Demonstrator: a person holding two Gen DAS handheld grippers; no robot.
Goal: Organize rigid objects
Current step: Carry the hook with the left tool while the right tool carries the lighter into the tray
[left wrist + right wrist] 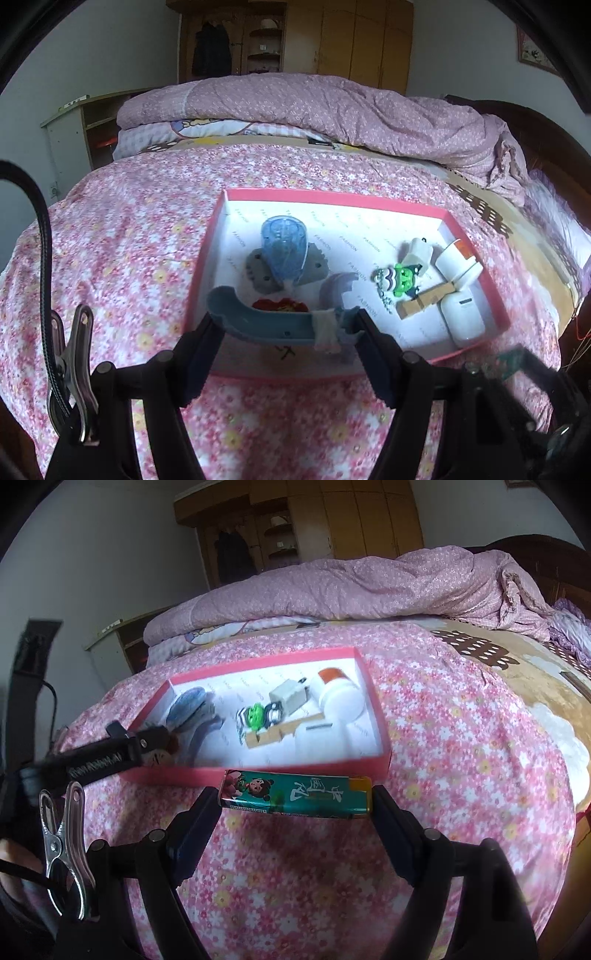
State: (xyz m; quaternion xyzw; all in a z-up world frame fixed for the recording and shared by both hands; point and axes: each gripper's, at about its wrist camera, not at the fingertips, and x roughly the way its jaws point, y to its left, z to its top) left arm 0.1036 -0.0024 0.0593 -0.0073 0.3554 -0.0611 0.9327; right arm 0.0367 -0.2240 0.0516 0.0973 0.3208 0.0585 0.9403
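A pink-rimmed box (332, 198) lies on the flowered bedspread and also shows in the right wrist view (373, 698). It holds a blue mouse (284, 245), a green toy (400, 277), a white charger (417, 253), a white bottle (458, 262), a wooden clip (424, 295) and a white case (461, 314). My left gripper (286, 328) is shut on a curved blue-grey plastic piece (258, 321) over the box's near edge. My right gripper (297, 797) is shut on a green lighter (295, 794), just in front of the box.
A folded pink quilt (314, 107) lies across the far side of the bed. A wooden wardrobe (351, 40) stands behind, and a dark headboard (535, 133) is at right. The left gripper's arm (110, 753) shows at the box's left corner in the right wrist view.
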